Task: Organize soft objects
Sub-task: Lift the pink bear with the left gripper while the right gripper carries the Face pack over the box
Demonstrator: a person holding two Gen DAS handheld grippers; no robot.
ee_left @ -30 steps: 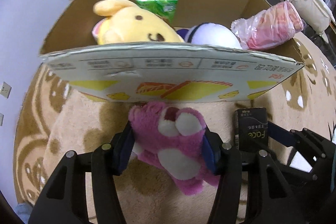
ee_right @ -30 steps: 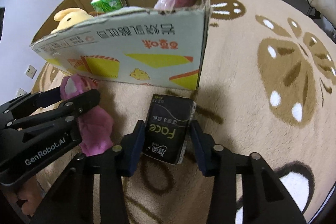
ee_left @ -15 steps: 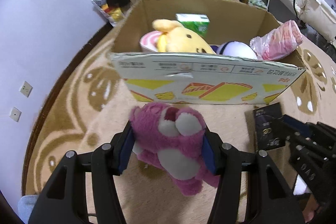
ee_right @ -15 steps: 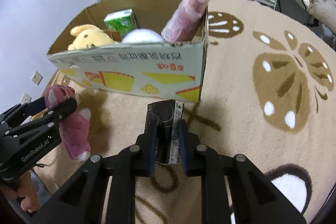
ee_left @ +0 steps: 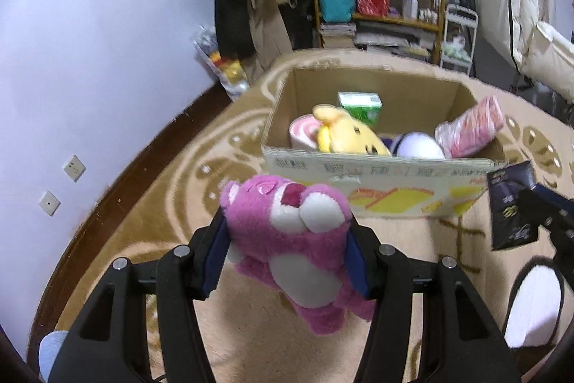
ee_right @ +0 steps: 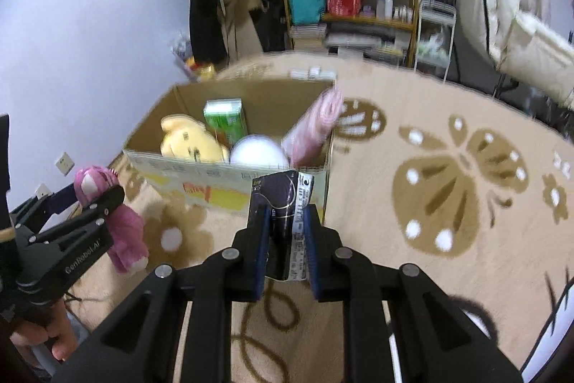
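Both views are being taken from above the rug [ee_right: 448, 117], angled downward along each gripper's jaws toward the cardboard box [ee_left: 380, 176], which is being shared by both, as is the shelf [ee_right: 362, 17] behind.

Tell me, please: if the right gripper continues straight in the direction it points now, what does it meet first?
Probably the near wall of the cardboard box. The right gripper, shut on a black packet, points at that wall, though depth is uncertain.
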